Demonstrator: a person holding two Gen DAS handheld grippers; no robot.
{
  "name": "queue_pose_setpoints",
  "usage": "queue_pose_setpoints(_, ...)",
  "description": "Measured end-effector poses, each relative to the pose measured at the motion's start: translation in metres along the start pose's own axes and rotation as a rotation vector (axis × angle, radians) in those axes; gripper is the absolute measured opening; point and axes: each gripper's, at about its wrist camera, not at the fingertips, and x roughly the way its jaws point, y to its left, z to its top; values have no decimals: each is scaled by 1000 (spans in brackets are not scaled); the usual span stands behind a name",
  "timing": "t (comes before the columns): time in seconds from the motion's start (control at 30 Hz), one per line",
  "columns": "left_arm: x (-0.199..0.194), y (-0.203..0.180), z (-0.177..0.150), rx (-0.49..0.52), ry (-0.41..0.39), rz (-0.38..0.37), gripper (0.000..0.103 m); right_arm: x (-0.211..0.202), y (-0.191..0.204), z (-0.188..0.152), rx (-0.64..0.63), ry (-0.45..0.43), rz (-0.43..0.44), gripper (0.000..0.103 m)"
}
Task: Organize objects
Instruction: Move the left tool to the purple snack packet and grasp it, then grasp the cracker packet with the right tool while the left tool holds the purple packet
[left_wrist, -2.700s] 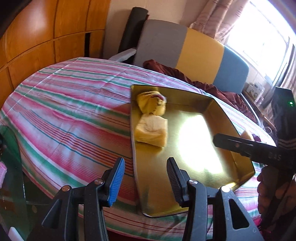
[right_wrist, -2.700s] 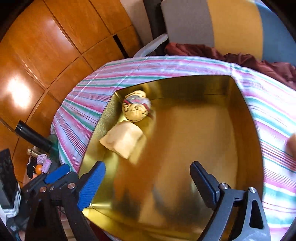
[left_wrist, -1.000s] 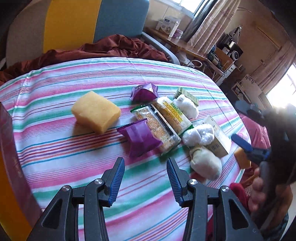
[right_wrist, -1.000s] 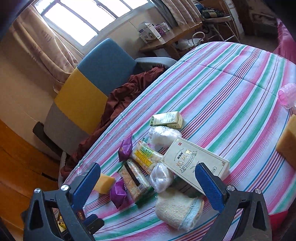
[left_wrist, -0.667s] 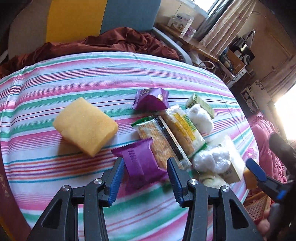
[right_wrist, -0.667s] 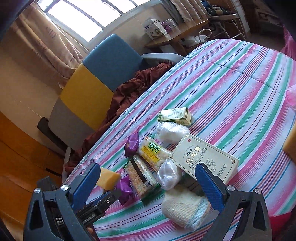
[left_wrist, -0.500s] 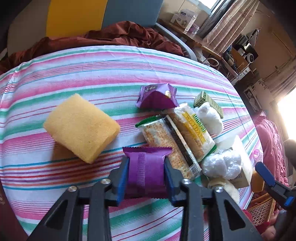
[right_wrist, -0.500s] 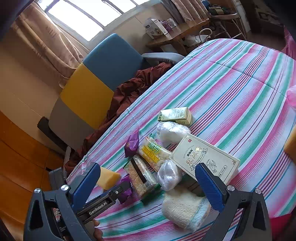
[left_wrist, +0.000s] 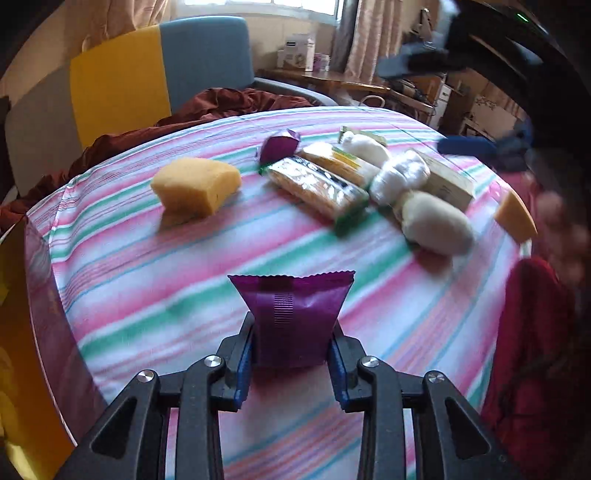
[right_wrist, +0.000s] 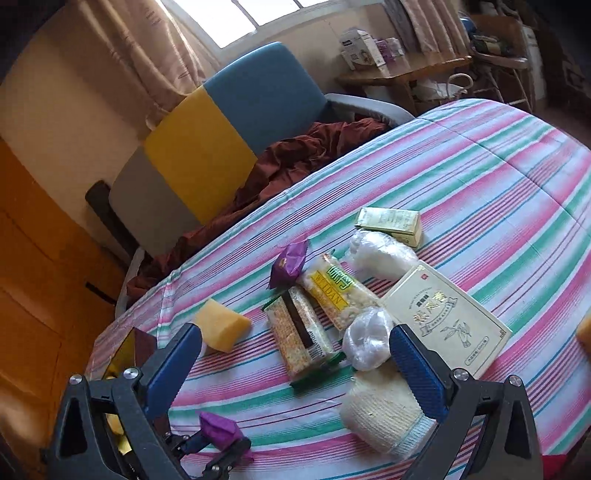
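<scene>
Two hand-held grippers: left (left_wrist: 291, 354) clamps purple packet (left_wrist: 291, 314); right (right_wrist: 295, 354) wide, empty; sponge (left_wrist: 195, 186) beyond.

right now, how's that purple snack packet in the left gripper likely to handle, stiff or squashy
Probably squashy: the purple packet pinches in between the left gripper pads while its crimped top flares wide. Likely light, since a side grip alone carries it. The glossy film may be slippery.

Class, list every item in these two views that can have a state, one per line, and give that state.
Left claw: shut on the purple snack packet.
Purple snack packet: gripped, off the pile.
Right claw: open, holding nothing.
Second purple packet: lying on the striped tablecloth, sealed.
Yellow sponge: lying loose, apart from the pile.
Cracker packs: sealed, side by side.
Flat cream box: closed, lying flat.
</scene>
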Motion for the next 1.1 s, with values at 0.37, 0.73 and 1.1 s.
queue_pose_setpoints(0.37,3,7,-11,-15,-80,-54,34,42,36,-24,-249,160,-103,80)
queue_pose_setpoints(0.73,2,10,-16,-16,-114,-77,34,76,55,-24,-324,268,-134,79)
queue_pose_setpoints(1.1,3,13,-16,-33,-117,-105,35,148,37,-1,-354,347,-319,65)
